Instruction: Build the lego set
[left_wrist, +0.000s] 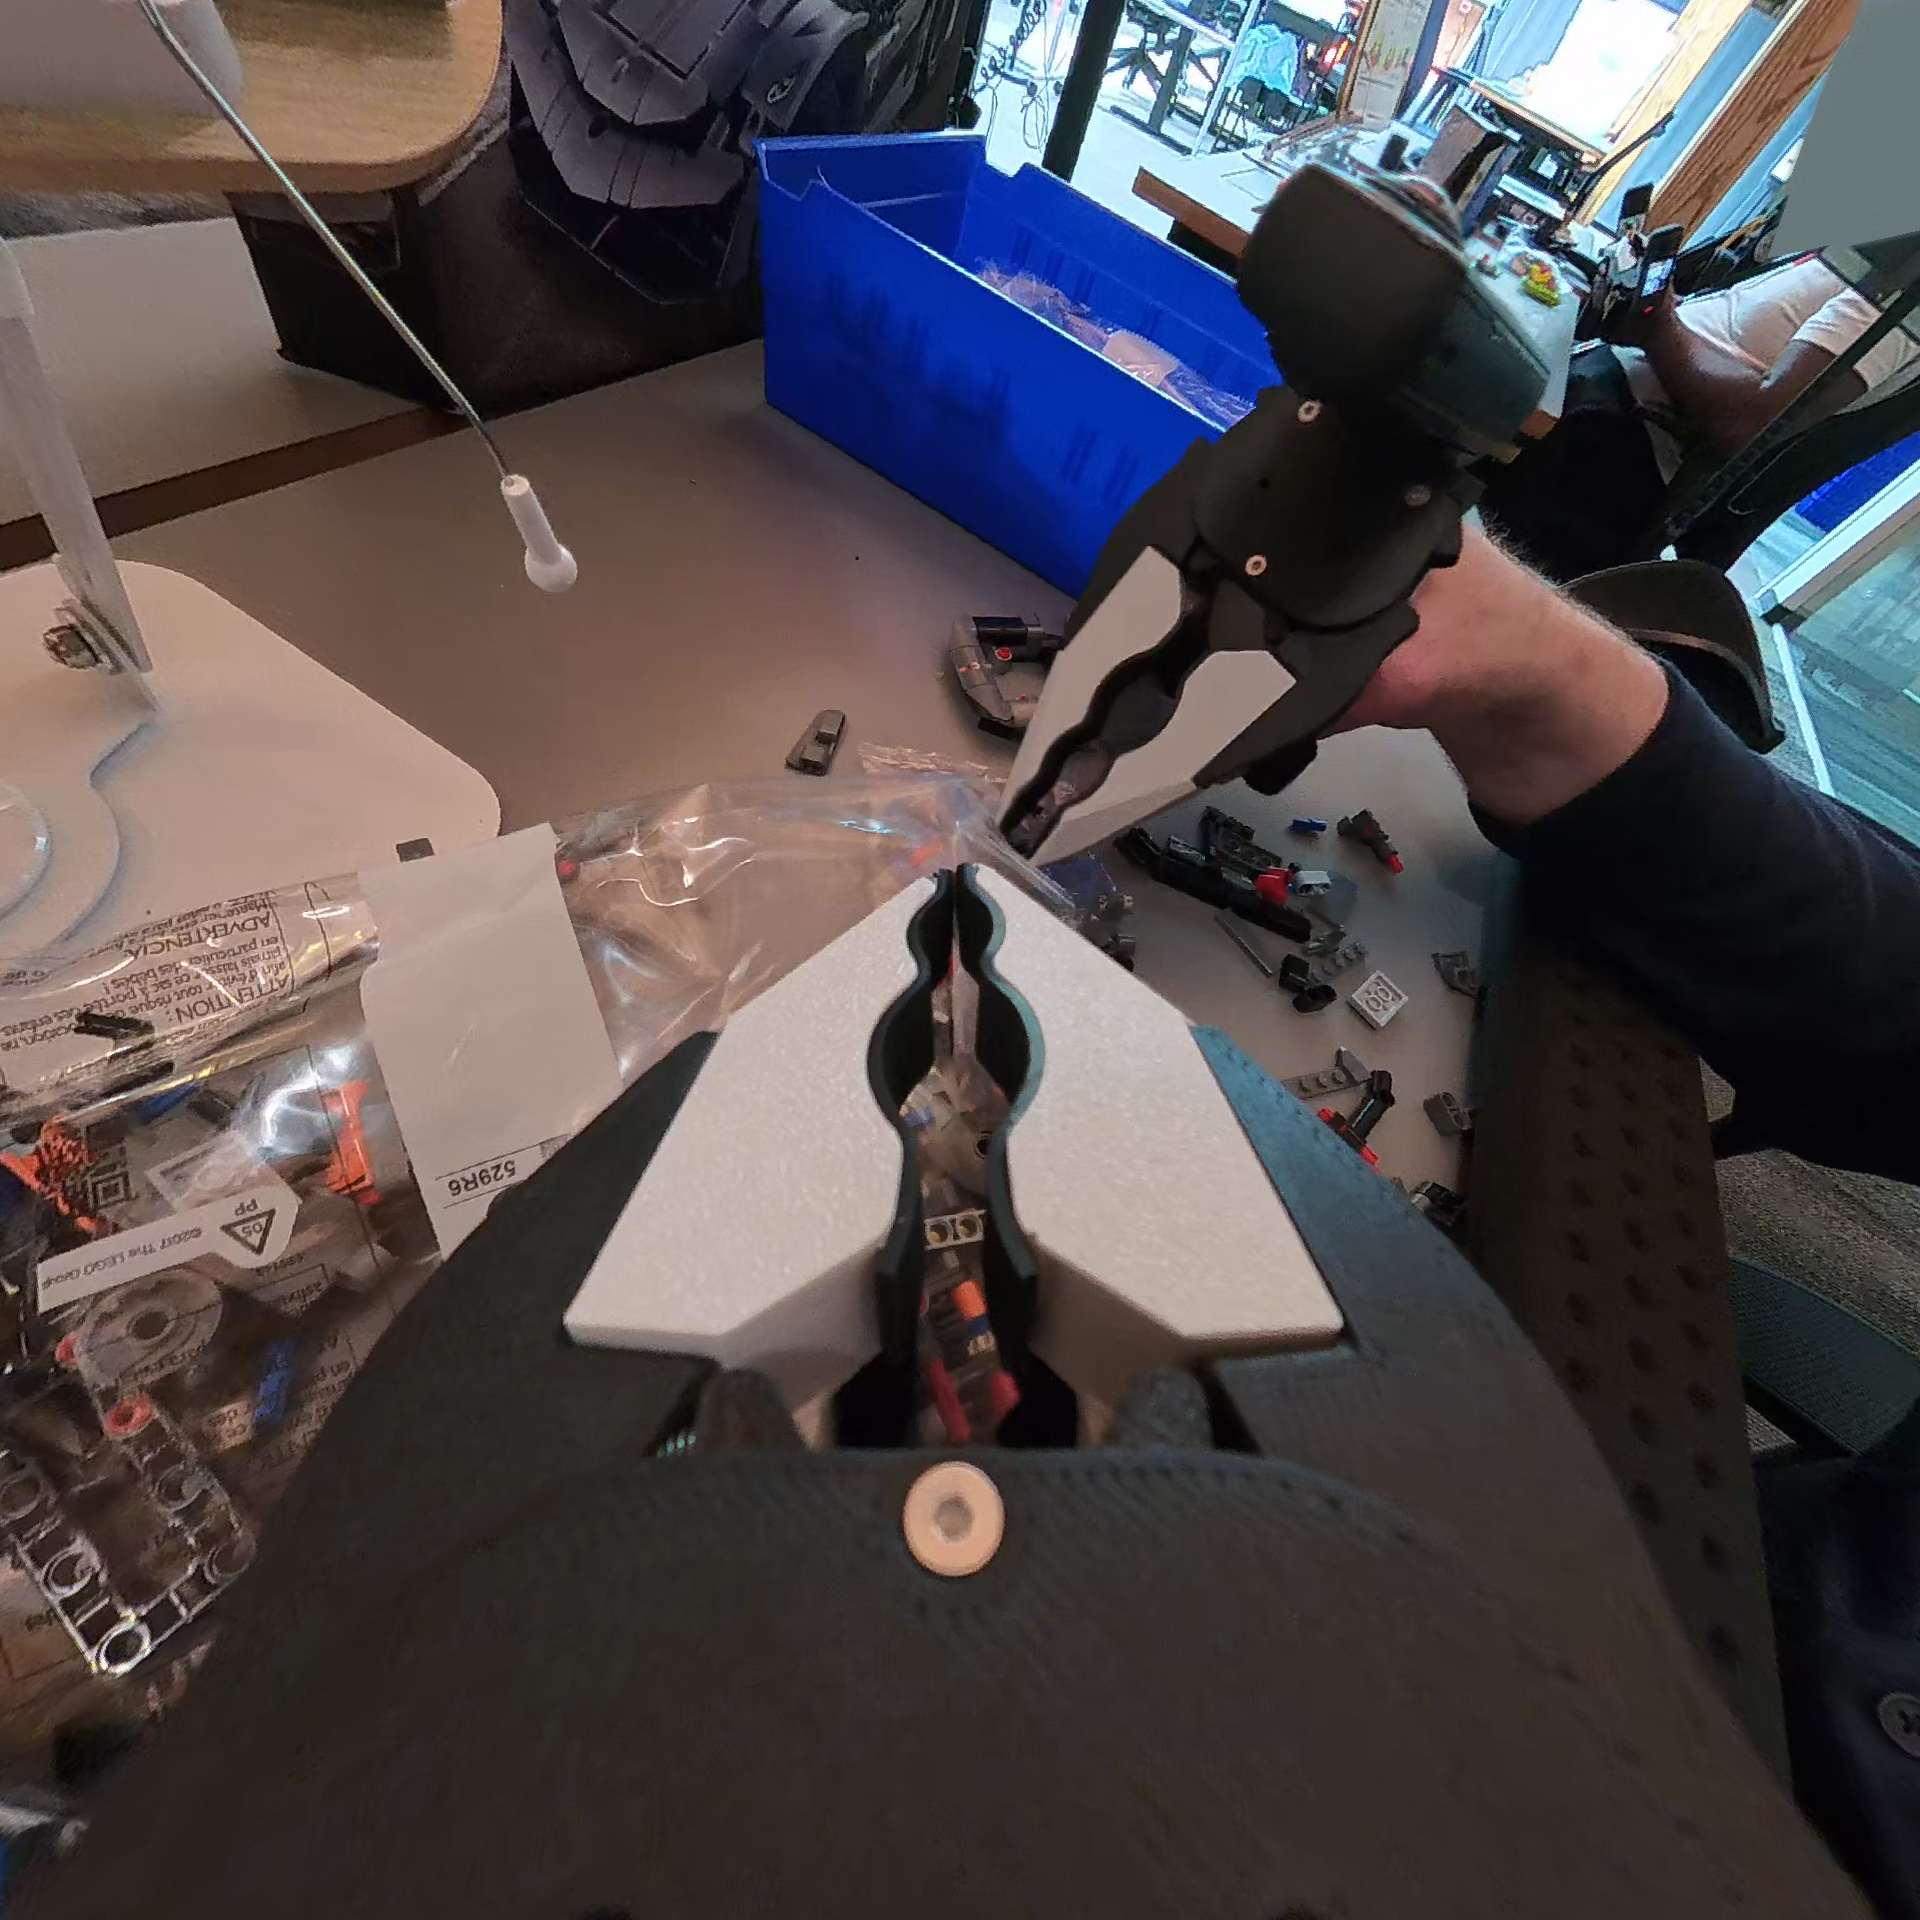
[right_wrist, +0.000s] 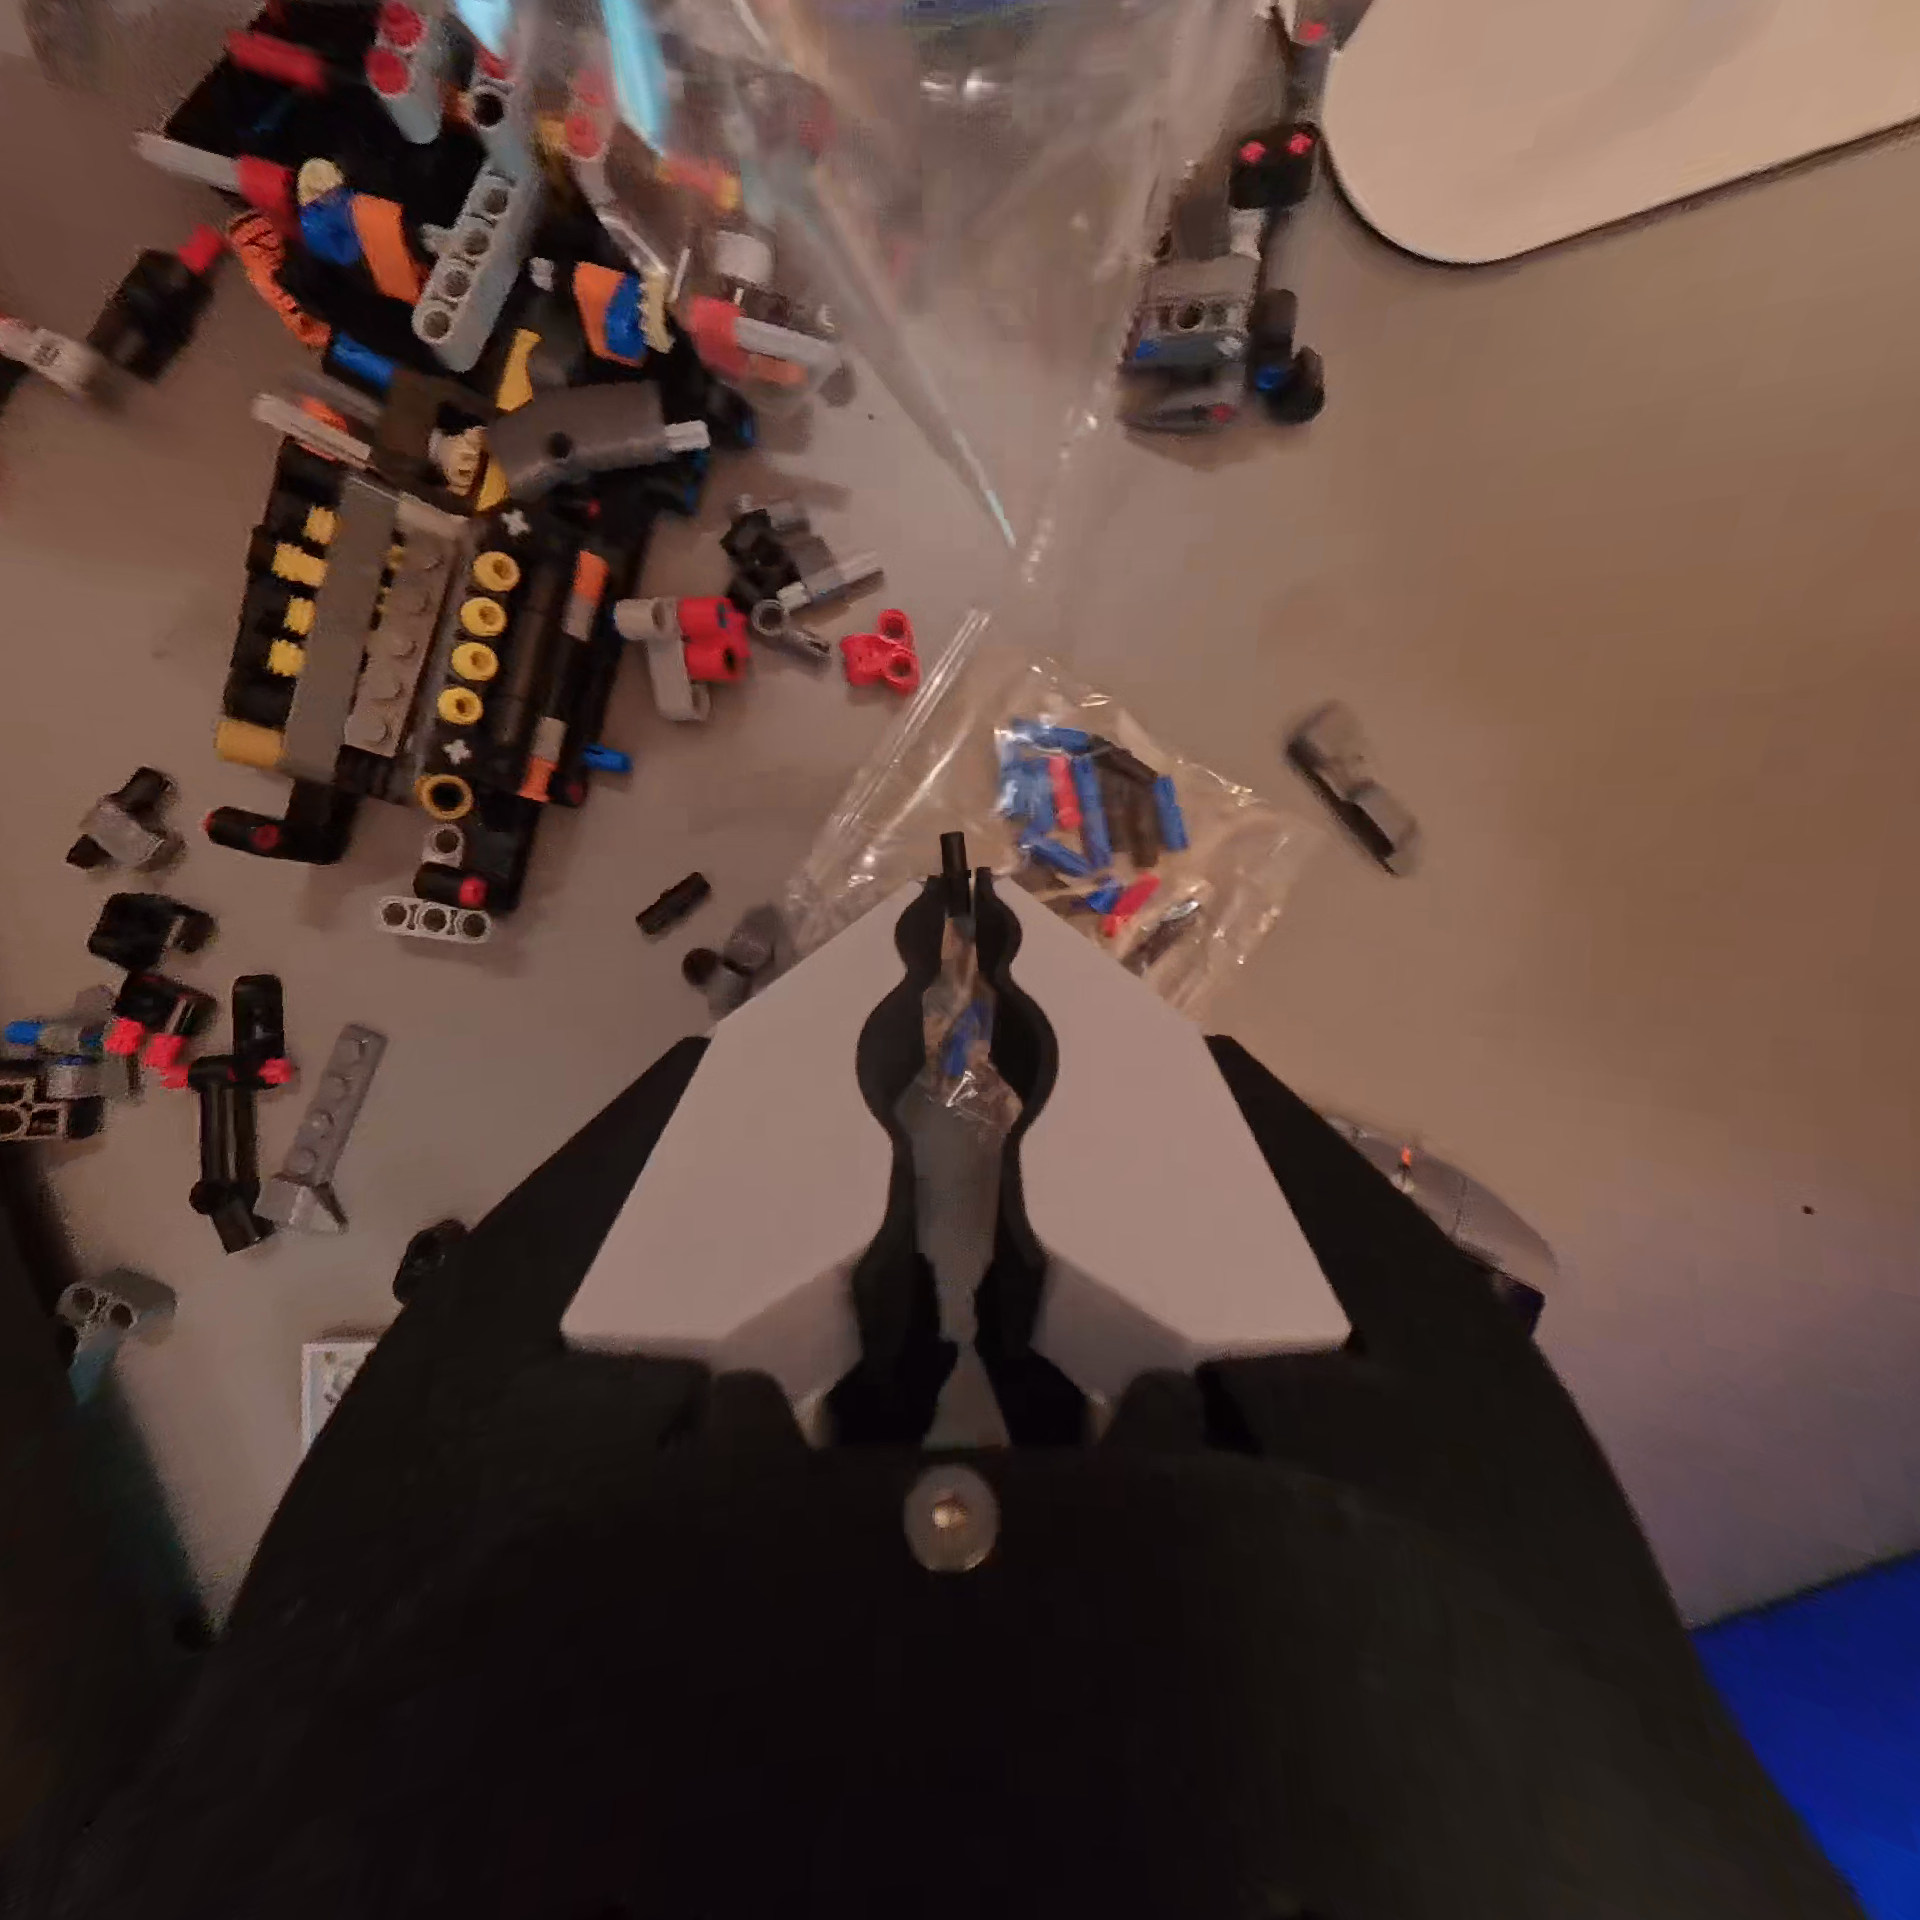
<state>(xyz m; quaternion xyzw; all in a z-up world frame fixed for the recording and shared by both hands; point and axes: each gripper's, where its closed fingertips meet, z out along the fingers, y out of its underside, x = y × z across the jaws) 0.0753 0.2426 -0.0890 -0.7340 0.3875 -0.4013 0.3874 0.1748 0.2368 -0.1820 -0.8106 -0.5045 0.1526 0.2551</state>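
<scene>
My left gripper (left_wrist: 956, 883) is shut, pinching the edge of a large clear plastic bag (left_wrist: 727, 862) of Lego parts. My right gripper (right_wrist: 961, 883) is shut on a small black pin (right_wrist: 952, 854) that sticks out past its tips. It hovers over a small clear bag (right_wrist: 1081, 821) of blue, black and red pins on the grey table. In the left wrist view the right gripper (left_wrist: 1023, 831) points down, right next to my left tips and the bag's corner. A partly built black, grey and yellow assembly (right_wrist: 416, 644) lies to the left among loose pieces.
A blue bin (left_wrist: 987, 343) stands at the back of the table. A white stand base (left_wrist: 208, 727) and a white cable end (left_wrist: 545, 551) are at the left. More sealed part bags (left_wrist: 156, 1143) lie at the near left. Loose pieces (left_wrist: 1299, 935) are scattered at the right by a chair. The tips of one gripper are about 15 centimetres away from the tips of the other.
</scene>
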